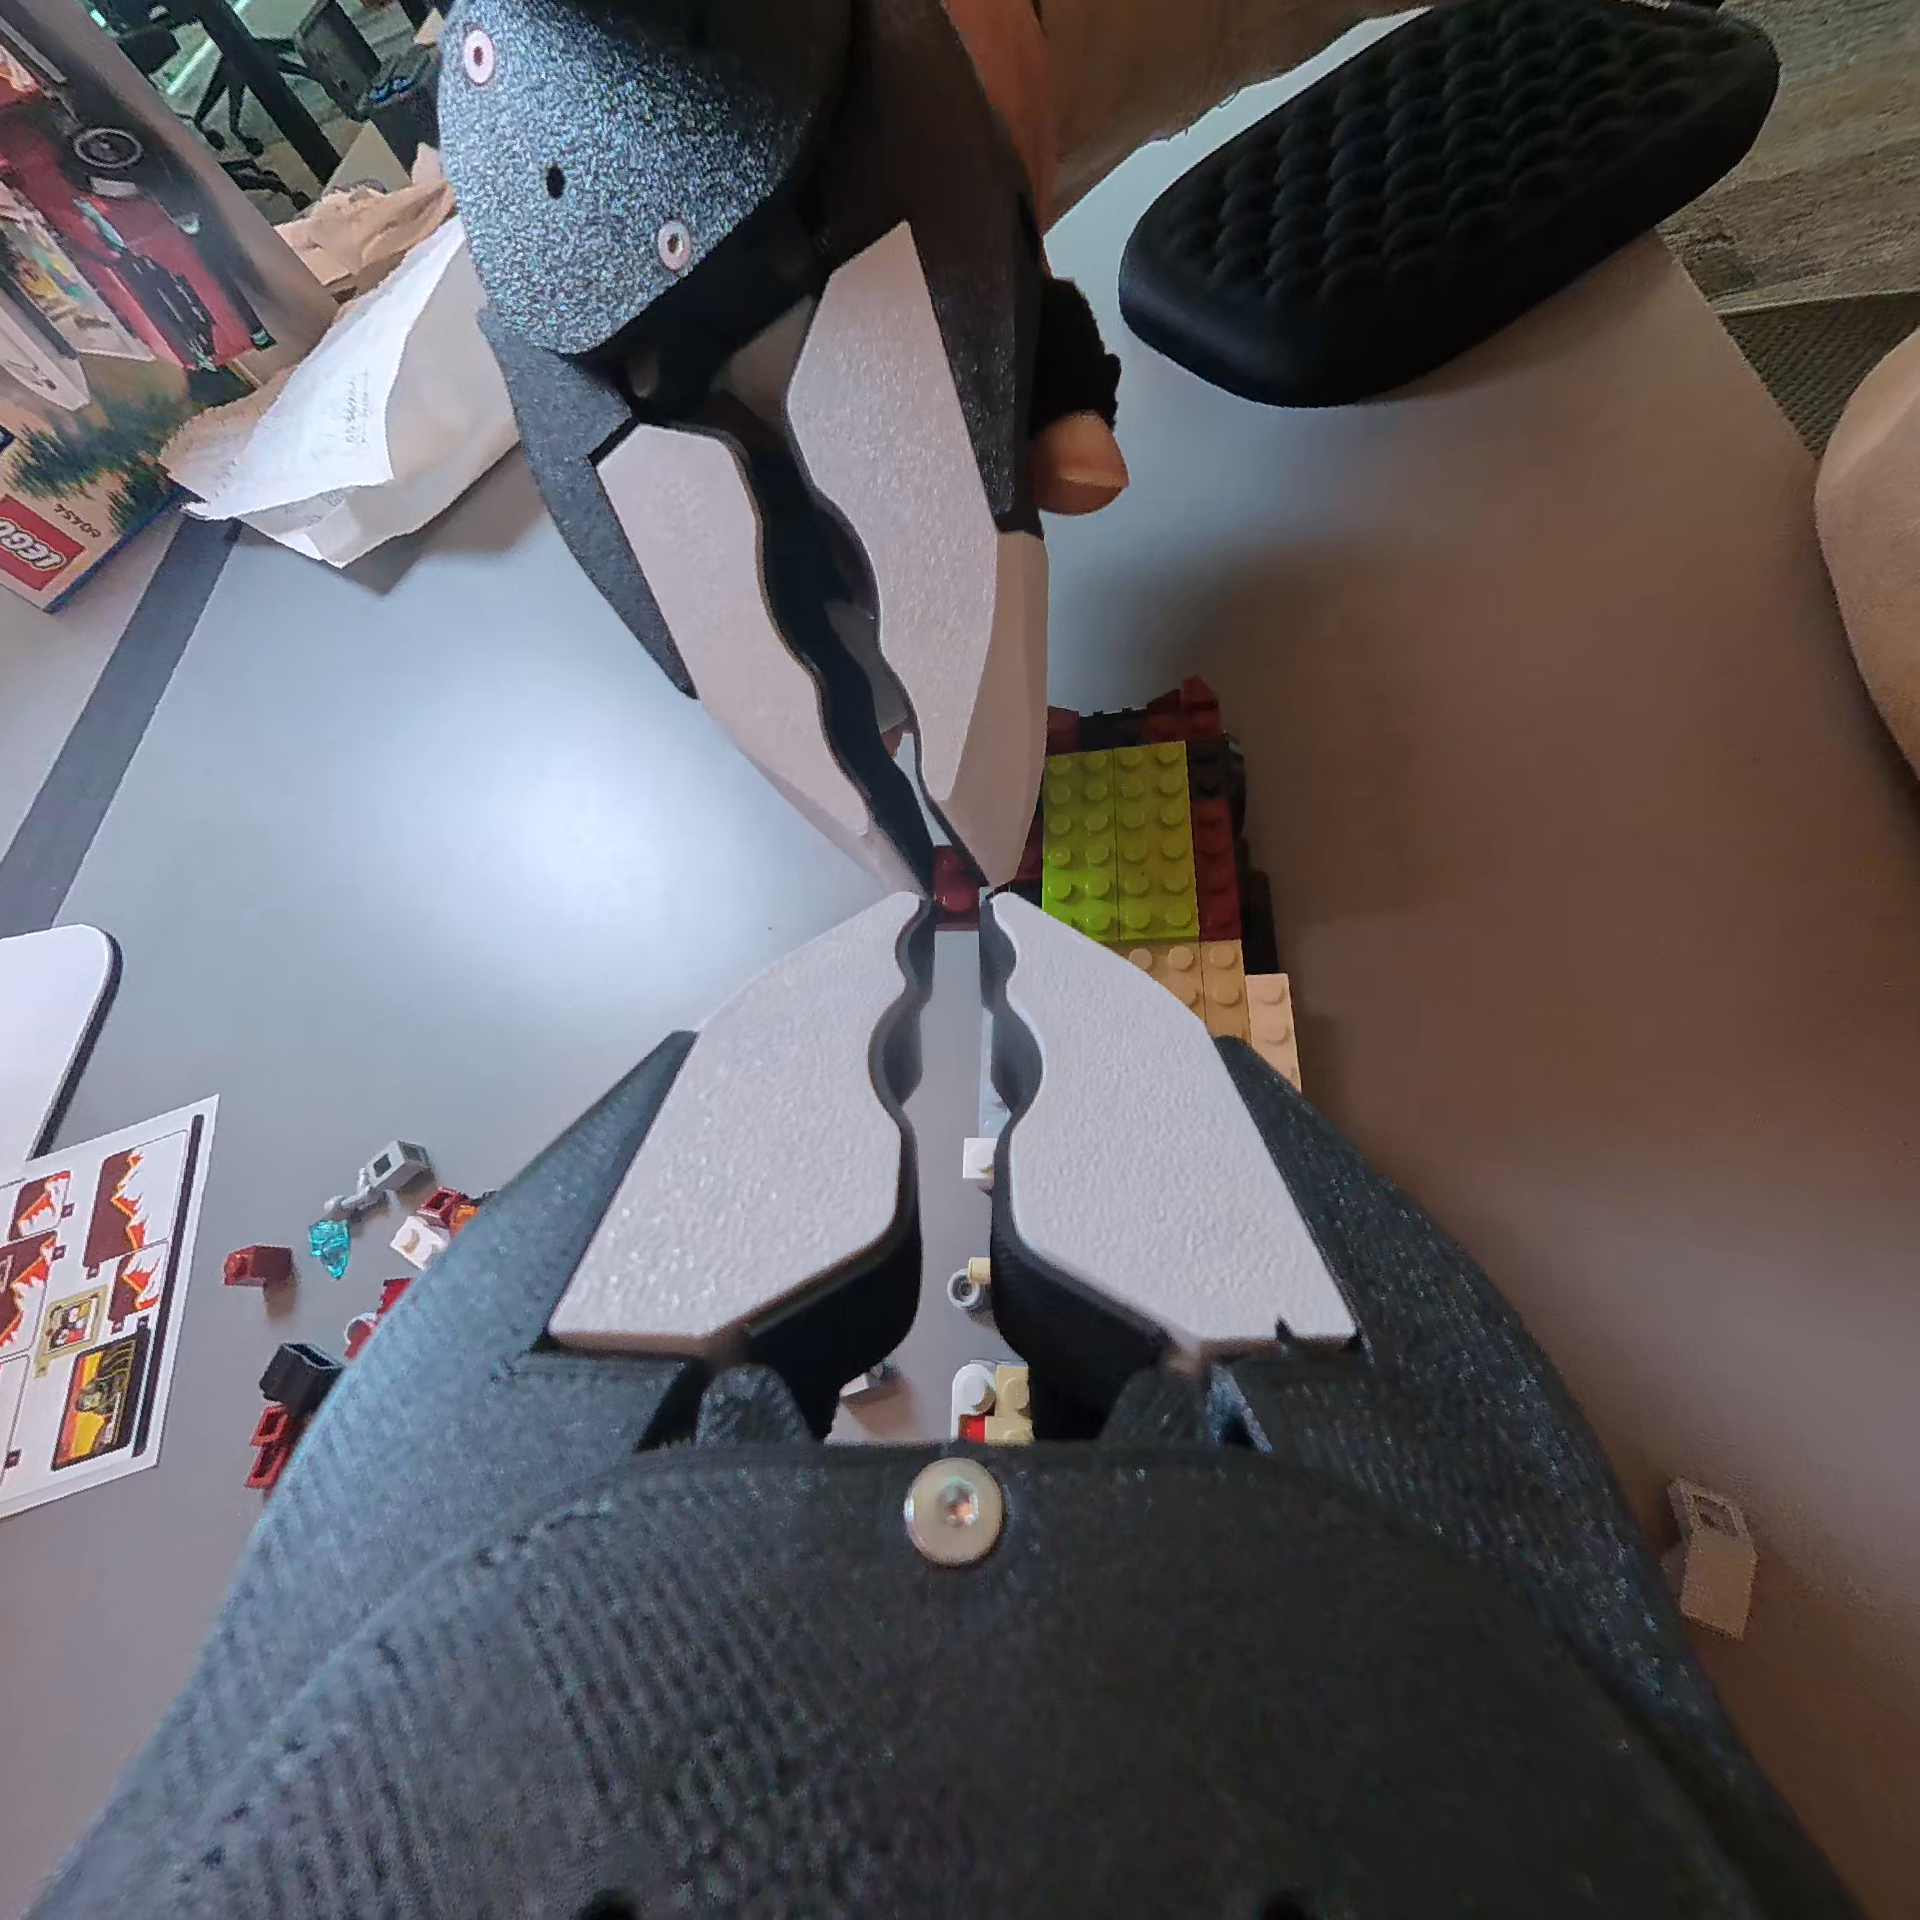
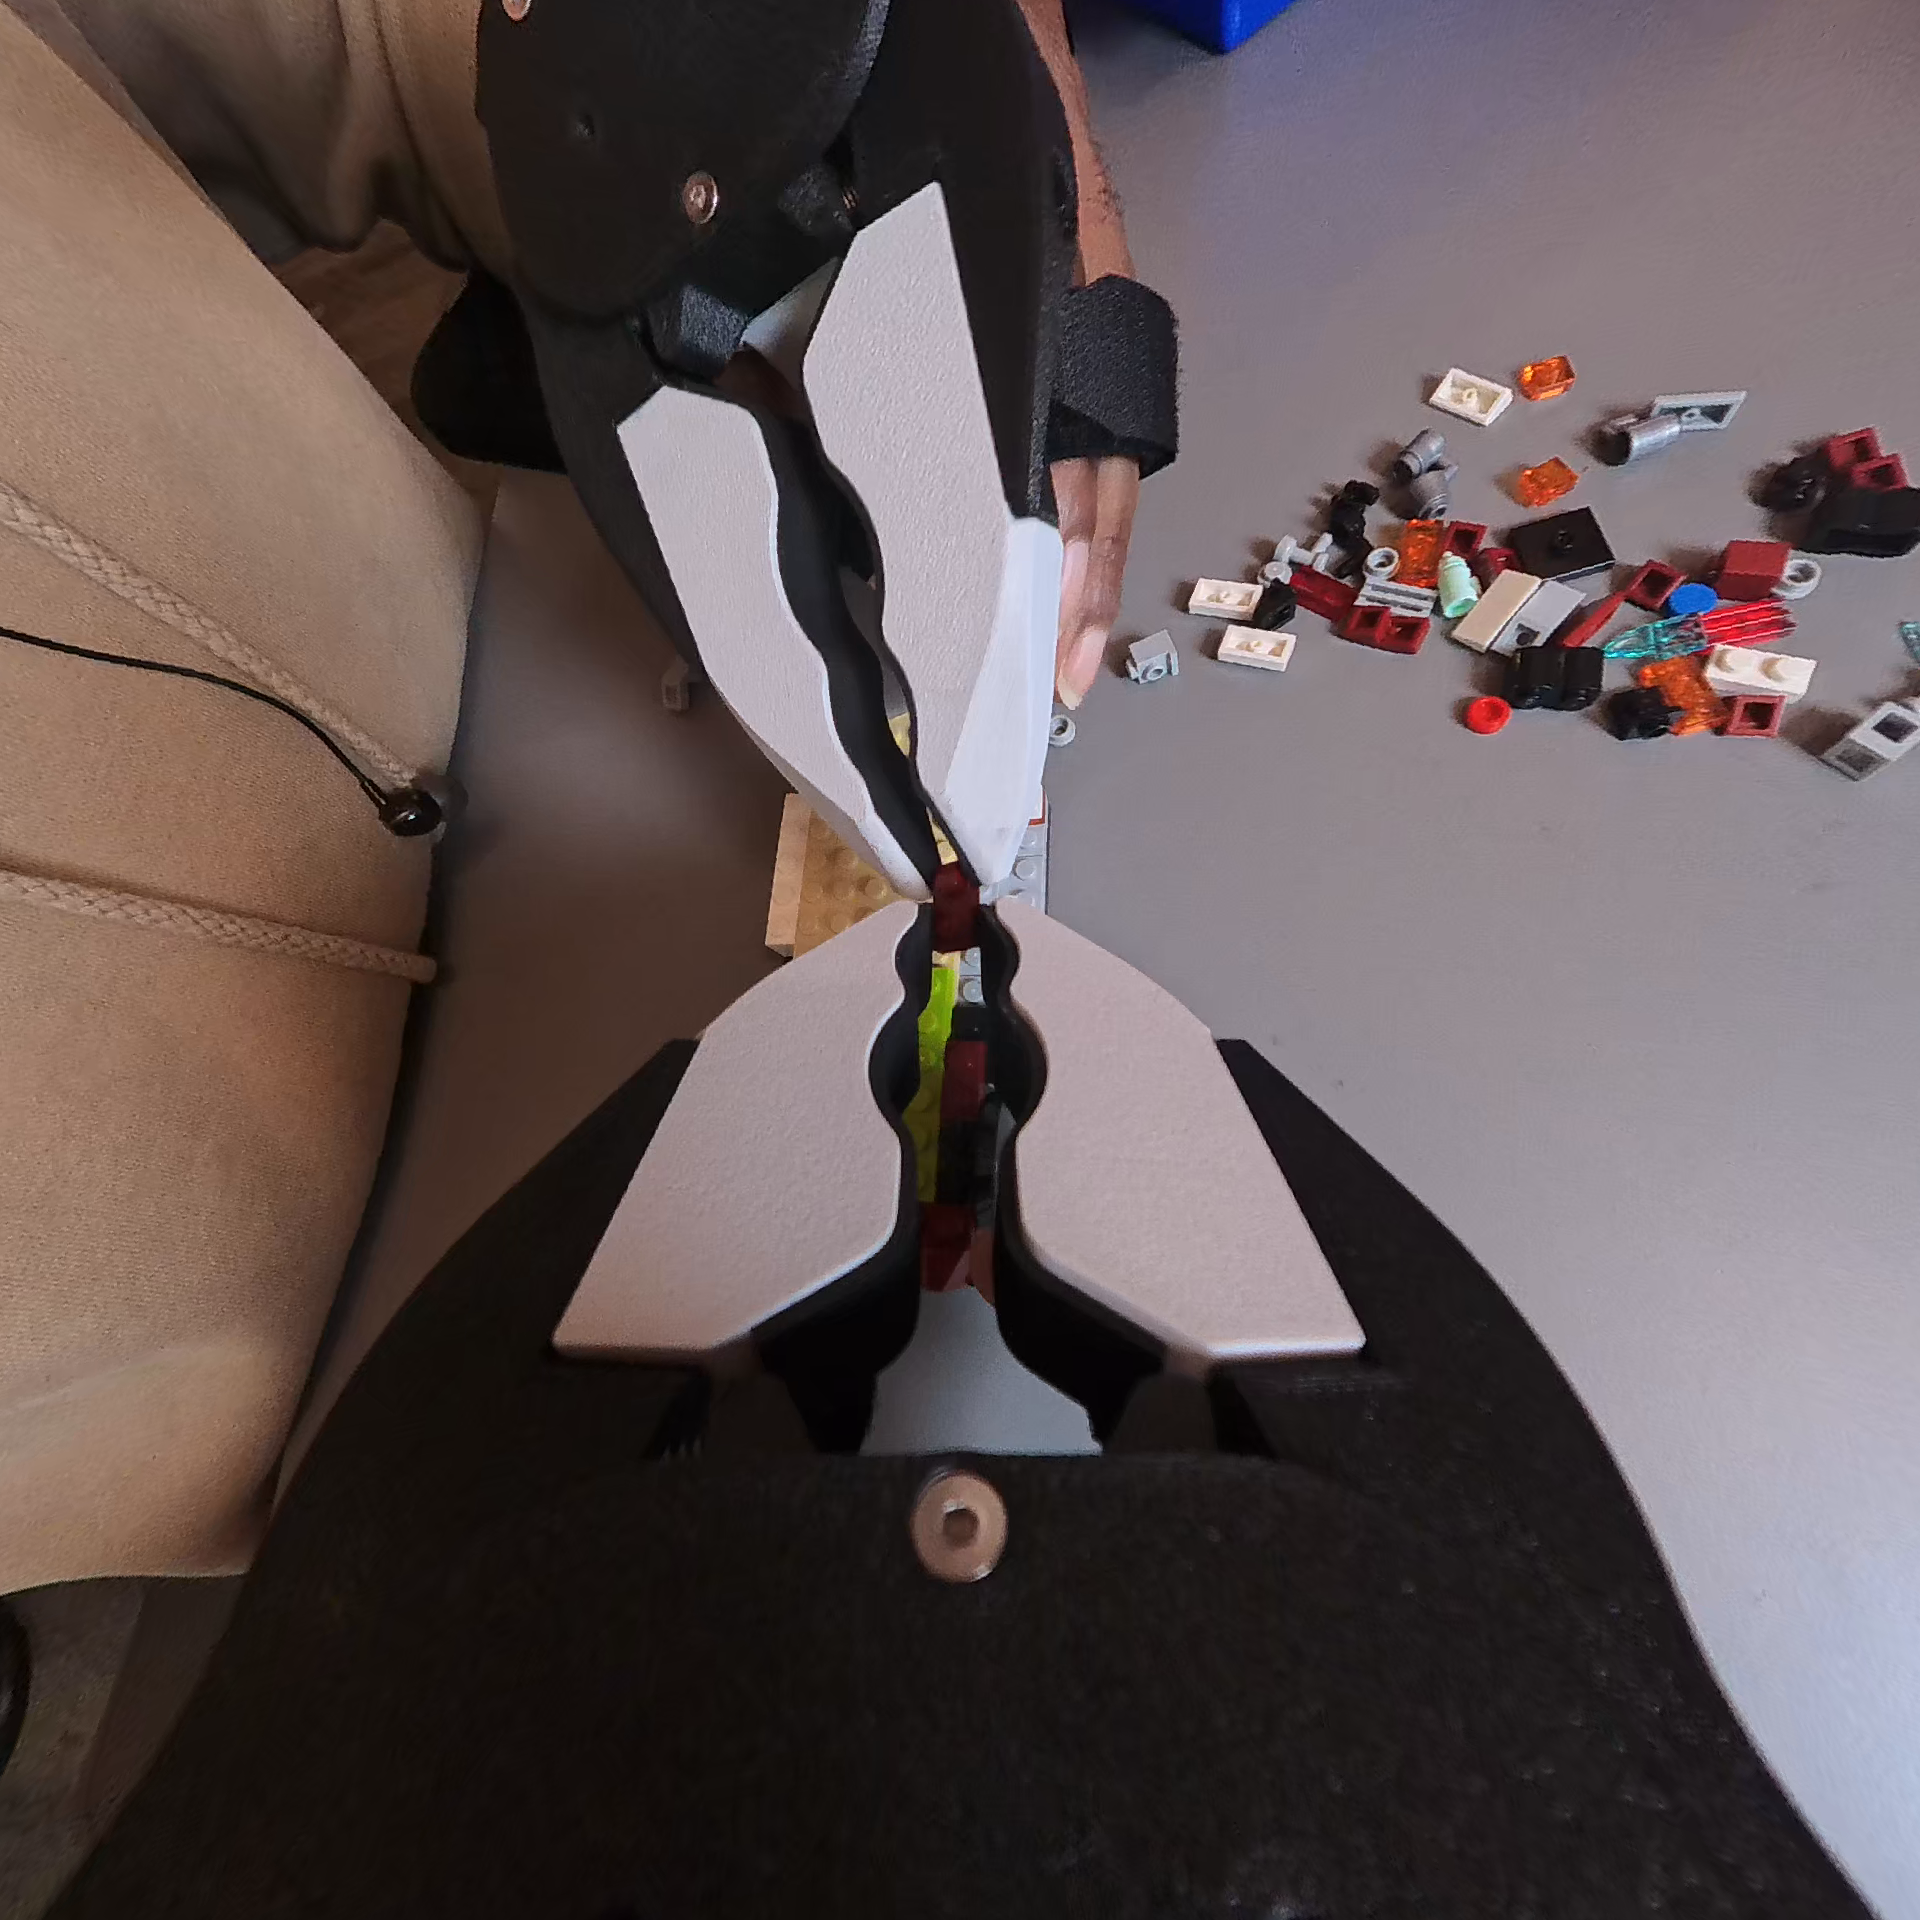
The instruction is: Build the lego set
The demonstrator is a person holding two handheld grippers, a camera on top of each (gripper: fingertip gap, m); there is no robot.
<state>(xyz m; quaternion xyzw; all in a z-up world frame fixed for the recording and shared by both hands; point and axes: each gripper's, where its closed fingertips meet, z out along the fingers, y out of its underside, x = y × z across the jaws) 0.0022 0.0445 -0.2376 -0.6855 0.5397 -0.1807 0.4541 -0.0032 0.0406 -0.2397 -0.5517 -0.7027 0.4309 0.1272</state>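
My two grippers meet tip to tip over the grey table [image 1: 416, 779]. In the right wrist view my right gripper [image 2: 956, 923] is shut on a small dark red brick [image 2: 953, 902]. My left gripper [image 2: 940, 876] comes in from above and pinches the brick's far end. In the left wrist view my left gripper [image 1: 954, 914] has its fingertips closed on the same dark red brick [image 1: 951, 891], with my right gripper [image 1: 951, 864] opposite. Just below and beside them lies a flat build [image 1: 1143, 852] of lime-green, tan, dark red and black bricks. It also shows under the fingers in the right wrist view [image 2: 821, 883].
A pile of loose small bricks [image 2: 1558, 592] lies on the table, and also shows in the left wrist view [image 1: 395, 1216]. A sticker sheet [image 1: 94, 1299], a set box [image 1: 83, 312] and a white paper bag [image 1: 364, 416] lie left. A black padded armrest [image 1: 1455, 187] is beyond; a person's beige clothing [image 2: 156, 623] borders the table. Only a small space, under 4 cm, lies between the two pairs of fingers.
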